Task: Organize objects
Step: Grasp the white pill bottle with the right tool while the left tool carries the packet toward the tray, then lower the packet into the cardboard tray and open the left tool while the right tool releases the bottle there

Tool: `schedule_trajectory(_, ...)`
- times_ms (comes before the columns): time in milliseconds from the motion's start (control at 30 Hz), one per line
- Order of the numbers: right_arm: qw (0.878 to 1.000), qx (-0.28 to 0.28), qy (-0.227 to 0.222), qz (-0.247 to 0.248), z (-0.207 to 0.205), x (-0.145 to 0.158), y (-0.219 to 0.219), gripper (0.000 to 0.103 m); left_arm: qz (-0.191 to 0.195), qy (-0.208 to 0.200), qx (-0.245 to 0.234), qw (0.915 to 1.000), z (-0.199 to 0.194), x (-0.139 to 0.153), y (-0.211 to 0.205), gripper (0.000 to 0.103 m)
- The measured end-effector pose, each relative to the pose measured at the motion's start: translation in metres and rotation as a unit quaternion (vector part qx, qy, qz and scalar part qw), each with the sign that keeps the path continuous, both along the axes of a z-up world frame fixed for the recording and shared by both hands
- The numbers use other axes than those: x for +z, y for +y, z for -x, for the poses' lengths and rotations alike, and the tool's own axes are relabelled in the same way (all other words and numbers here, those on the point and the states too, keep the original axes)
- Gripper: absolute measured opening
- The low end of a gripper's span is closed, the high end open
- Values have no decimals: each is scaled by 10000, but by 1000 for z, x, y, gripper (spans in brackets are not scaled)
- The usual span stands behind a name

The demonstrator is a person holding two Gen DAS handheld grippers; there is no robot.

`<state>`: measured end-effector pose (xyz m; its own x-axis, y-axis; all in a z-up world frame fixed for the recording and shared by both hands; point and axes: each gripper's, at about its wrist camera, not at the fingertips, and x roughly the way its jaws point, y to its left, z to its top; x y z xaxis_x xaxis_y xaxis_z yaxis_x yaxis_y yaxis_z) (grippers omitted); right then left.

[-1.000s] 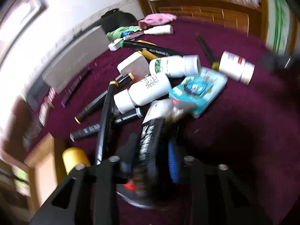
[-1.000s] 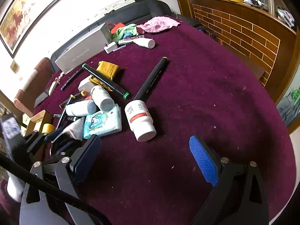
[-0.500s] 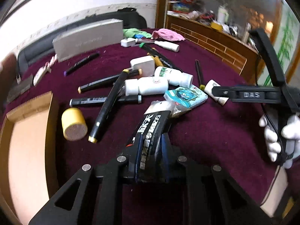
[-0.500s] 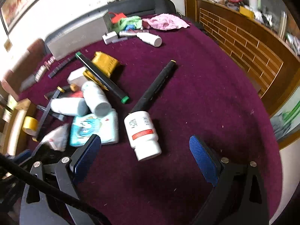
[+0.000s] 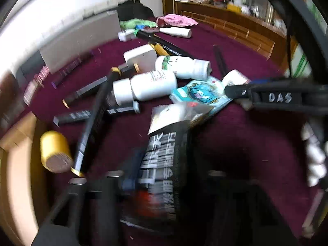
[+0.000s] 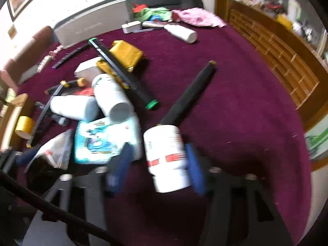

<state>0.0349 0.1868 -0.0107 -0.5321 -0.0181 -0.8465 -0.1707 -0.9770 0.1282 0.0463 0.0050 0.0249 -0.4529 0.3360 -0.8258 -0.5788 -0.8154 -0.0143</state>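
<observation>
Bottles, markers and packets lie heaped on the maroon tablecloth (image 6: pixel 235 94). Down at the near edge of the heap, the right gripper (image 6: pixel 162 164) has just been closing around a white pill bottle with a red label (image 6: pixel 166 155), which lies on its side between the blue pads; the right pad sits against it, the left is too blurred to judge. A black marker (image 6: pixel 188 94) touches the bottle's far end. The left gripper (image 5: pixel 164 176) has just been easing wider, a black packet with white lettering (image 5: pixel 164 160) between its fingers; blur hides whether they press it. Beside the packet lies a blue cartoon tissue pack (image 5: pixel 196 94), with two more white bottles (image 5: pixel 151 84) just beyond.
</observation>
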Motion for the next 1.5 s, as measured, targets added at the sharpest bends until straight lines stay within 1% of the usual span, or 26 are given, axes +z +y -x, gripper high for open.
schedule_trajectory(33,9999,35,-19,109,-1,1,0,32,-128,-31,54,9999,-1,4,-7,32)
schedule_trajectory(67,9999,22,-40,96,-3,2,0,32,-271,-36,91,9996,-4,8,-14,31)
schedule_trajectory(100,9999,33,-39,97,-5,4,-1,32,-464,-75,132,9988,-7,13,-23,30)
schedule_trajectory(167,9998,47,-6,198,-12,7,-1,32,-879,-207,228,9957,-13,21,-41,30)
schedule_trajectory(233,9995,38,47,304,-21,11,0,32,-1263,-284,328,9910,-20,29,-57,30)
schedule_trajectory(333,9986,47,129,513,-33,21,-2,32,-1670,-371,588,9835,-30,39,-83,30)
schedule_trajectory(400,9977,105,214,639,-41,31,-7,32,-1958,-450,761,9766,-34,48,-102,30)
schedule_trajectory(467,9969,222,316,690,-46,43,-17,32,-2160,-396,872,9717,-37,57,-119,30)
schedule_trajectory(633,9913,673,492,1020,-46,69,-50,32,-2456,-141,1152,9624,-47,80,-161,30)
schedule_trajectory(733,9849,1011,505,1309,-38,79,-79,32,-2422,-21,1369,9605,-42,85,-180,30)
schedule_trajectory(900,9692,1516,327,1913,-11,80,-142,33,-2123,5,1761,9612,-14,81,-208,30)
schedule_trajectory(1000,9640,1731,288,1996,11,80,-183,33,-1928,-39,1967,9613,3,74,-219,30)
schedule_trajectory(1067,9598,1833,197,2117,29,75,-212,33,-1722,-21,2113,9621,15,67,-227,30)
schedule_trajectory(1133,9575,1878,127,2184,41,71,-232,33,-1625,-86,2236,9610,28,59,-235,30)
schedule_trajectory(1233,9562,1875,-17,2248,62,59,-257,33,-1658,-289,2432,9553,43,45,-257,30)
schedule_trajectory(1300,9544,1846,-163,2338,76,49,-270,33,-1641,-340,2577,9516,56,40,-271,30)
schedule_trajectory(1400,9573,1738,-315,2287,94,37,-279,33,-1589,-363,2815,9456,72,34,-287,30)
schedule_trajectory(1500,9552,1579,-498,2452,115,23,-283,33,-1586,-492,2995,9395,89,24,-301,31)
